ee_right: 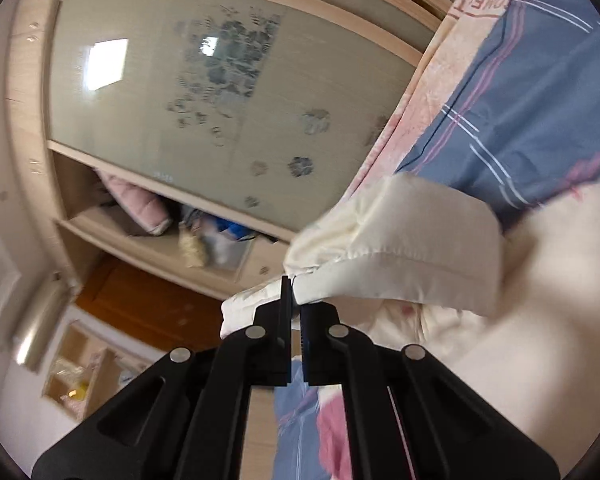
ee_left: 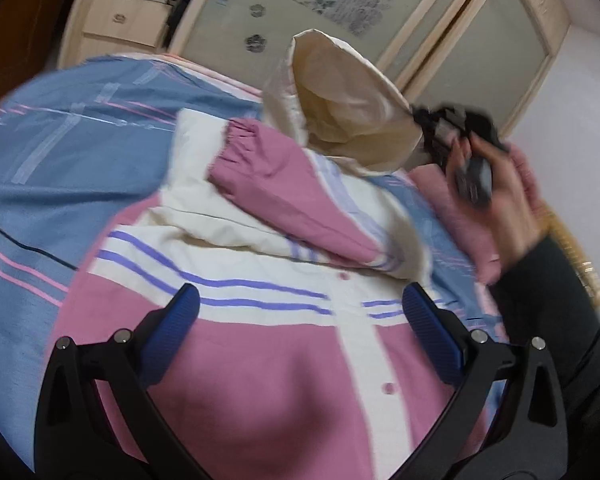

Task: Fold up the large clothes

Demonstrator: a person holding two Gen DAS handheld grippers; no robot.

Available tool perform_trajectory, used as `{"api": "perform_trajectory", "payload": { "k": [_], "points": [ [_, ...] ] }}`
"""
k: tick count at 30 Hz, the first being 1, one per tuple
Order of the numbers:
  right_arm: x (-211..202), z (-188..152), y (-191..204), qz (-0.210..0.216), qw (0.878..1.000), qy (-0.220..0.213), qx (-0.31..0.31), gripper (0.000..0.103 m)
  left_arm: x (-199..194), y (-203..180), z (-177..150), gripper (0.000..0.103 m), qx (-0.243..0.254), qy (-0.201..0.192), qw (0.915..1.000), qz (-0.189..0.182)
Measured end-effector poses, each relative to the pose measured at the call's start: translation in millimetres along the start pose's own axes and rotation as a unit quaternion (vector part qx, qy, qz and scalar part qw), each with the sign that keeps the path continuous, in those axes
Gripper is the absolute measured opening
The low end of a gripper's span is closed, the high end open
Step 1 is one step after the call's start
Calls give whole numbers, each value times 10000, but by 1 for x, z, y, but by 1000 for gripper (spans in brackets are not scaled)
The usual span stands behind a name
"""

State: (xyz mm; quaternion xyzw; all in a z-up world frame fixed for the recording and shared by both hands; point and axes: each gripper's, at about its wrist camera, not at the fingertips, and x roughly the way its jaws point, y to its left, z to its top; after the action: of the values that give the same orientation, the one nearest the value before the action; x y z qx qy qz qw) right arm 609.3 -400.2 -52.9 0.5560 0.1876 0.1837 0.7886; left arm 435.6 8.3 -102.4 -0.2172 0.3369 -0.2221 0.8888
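Note:
A pink and cream jacket [ee_left: 260, 360] with purple stripes lies front up on the bed, one pink sleeve [ee_left: 276, 184] folded across its chest. My left gripper [ee_left: 300, 312] is open just above the jacket's chest, holding nothing. My right gripper [ee_left: 432, 128] is shut on the cream hood [ee_left: 340, 92] and lifts it above the bed. In the right wrist view the right gripper [ee_right: 294, 280] pinches the hood's hem [ee_right: 400, 264] between its shut fingertips.
A blue bedsheet [ee_left: 60, 160] with pink and white lines covers the bed. A folded pink garment [ee_left: 460, 208] lies on the right. A wardrobe with frosted floral sliding doors [ee_left: 300, 12] stands behind the bed, with open shelves [ee_right: 160, 220] of clothes.

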Motion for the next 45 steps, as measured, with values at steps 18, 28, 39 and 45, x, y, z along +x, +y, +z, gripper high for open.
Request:
{"api": "perform_trajectory", "payload": {
  "k": [18,28,39,45],
  "points": [
    [-70,-70,-66,1506,9844,480,770,3,113,-5,48,101,-2636,-513,9237,-2733],
    [-69,-74,-60,1313,9876,678,531,3,166,36,68,21,-3511,-1006,9065,-2119],
    [-111,-149,-78,-691,9928,950,-257,3,134,43,19,18,-2140,298,9691,-1189],
    [-90,-169,-126,-1566,9816,1093,-80,3,166,38,23,35,-1117,674,9914,137]
  ]
}}
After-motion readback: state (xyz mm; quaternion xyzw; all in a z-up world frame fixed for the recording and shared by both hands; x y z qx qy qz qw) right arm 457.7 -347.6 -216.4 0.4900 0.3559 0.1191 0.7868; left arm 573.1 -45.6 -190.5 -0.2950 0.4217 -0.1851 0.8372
